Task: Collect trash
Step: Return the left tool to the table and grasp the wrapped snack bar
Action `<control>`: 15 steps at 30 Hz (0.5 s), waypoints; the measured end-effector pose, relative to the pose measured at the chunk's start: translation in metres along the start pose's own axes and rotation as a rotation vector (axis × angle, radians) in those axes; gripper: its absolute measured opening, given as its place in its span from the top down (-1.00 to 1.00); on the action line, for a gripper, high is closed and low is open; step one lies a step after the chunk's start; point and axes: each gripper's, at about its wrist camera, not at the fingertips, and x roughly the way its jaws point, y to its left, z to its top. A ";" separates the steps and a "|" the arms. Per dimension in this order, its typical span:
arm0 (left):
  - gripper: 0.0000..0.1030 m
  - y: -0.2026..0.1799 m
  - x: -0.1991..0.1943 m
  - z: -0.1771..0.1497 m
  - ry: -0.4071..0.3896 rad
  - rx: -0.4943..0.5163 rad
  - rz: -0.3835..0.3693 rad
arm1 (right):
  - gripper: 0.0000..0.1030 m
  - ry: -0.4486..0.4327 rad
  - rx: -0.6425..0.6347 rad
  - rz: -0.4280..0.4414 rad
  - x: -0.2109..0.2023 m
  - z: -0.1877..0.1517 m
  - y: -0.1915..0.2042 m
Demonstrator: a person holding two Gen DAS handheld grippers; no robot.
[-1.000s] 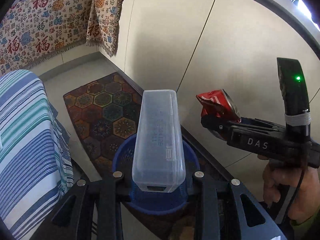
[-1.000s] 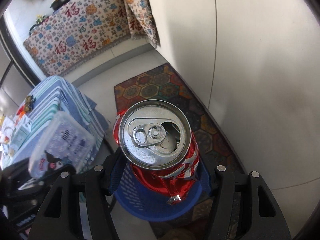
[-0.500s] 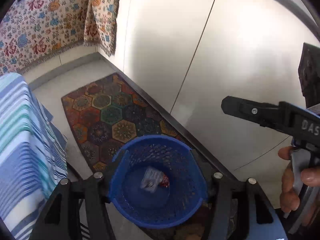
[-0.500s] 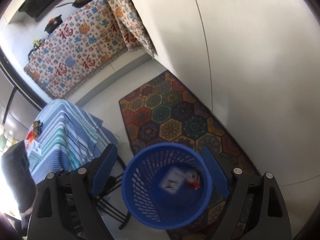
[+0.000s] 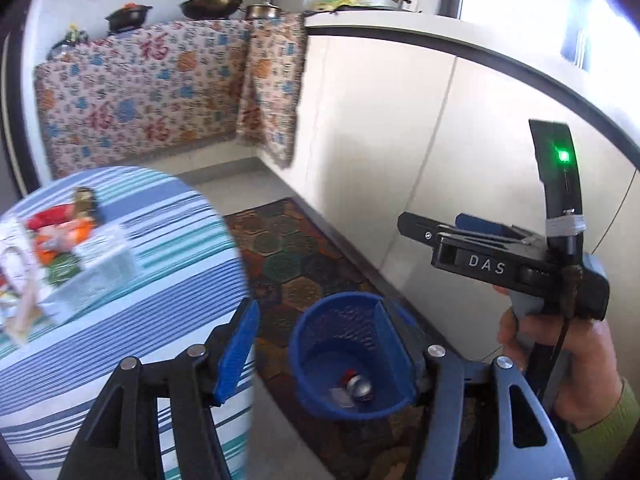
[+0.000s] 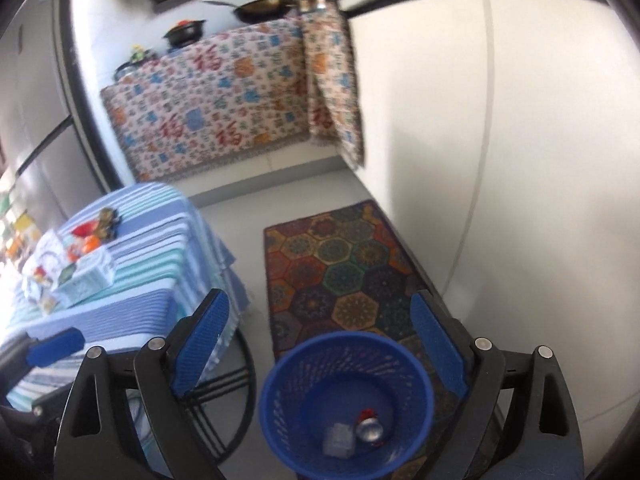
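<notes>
Both grippers spread, nothing held: left gripper (image 5: 316, 344), right gripper (image 6: 320, 344). Crushed can (image 6: 370, 430) and clear box (image 6: 339, 445) seen in blue basket (image 6: 424, 384). Table litter (image 5: 60, 236) far left judged light, crumpled; best pinched mid-body.

Blue mesh bin (image 6: 346, 396); red-silver can (image 6: 370, 429); blue-teal-white striped tablecloth (image 6: 160, 240); multicoloured hexagon-patterned rug (image 6: 340, 268); floral red-character drape (image 6: 216, 104).

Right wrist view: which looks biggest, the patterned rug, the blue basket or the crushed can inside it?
1. Patterned rug, largest.
2. Blue basket, though it sits nearer the camera, which inflates it.
3. Crushed can, clearly smallest, lying at the basket's bottom.
</notes>
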 end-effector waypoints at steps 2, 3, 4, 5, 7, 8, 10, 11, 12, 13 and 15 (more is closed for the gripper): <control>-0.20 0.018 -0.012 -0.009 0.006 -0.011 0.048 | -0.81 0.006 -0.055 0.042 0.004 -0.002 0.029; -0.20 0.029 -0.018 -0.014 0.011 -0.024 0.073 | -0.81 0.008 -0.081 0.060 0.005 -0.003 0.042; -0.20 0.040 -0.024 -0.020 0.016 -0.035 0.094 | -0.81 0.010 -0.115 0.085 0.007 -0.005 0.060; -0.20 0.054 -0.030 -0.025 0.021 -0.049 0.118 | -0.81 0.014 -0.143 0.107 0.009 -0.008 0.074; -0.20 0.080 -0.040 -0.037 0.033 -0.075 0.174 | -0.81 0.023 -0.200 0.156 0.013 -0.013 0.104; -0.20 0.094 -0.046 -0.043 0.039 -0.091 0.202 | -0.81 0.031 -0.230 0.185 0.016 -0.016 0.121; -0.20 0.124 -0.057 -0.056 0.053 -0.137 0.251 | -0.81 0.049 -0.282 0.231 0.021 -0.024 0.150; -0.20 0.136 -0.060 -0.060 0.060 -0.156 0.271 | -0.81 0.060 -0.310 0.250 0.024 -0.029 0.166; -0.20 0.151 -0.065 -0.066 0.068 -0.178 0.295 | -0.81 0.072 -0.332 0.266 0.026 -0.035 0.179; -0.20 0.158 -0.066 -0.068 0.073 -0.190 0.311 | -0.81 0.086 -0.357 0.282 0.030 -0.039 0.192; -0.20 0.177 -0.070 -0.074 0.092 -0.211 0.340 | -0.81 0.113 -0.393 0.303 0.037 -0.048 0.215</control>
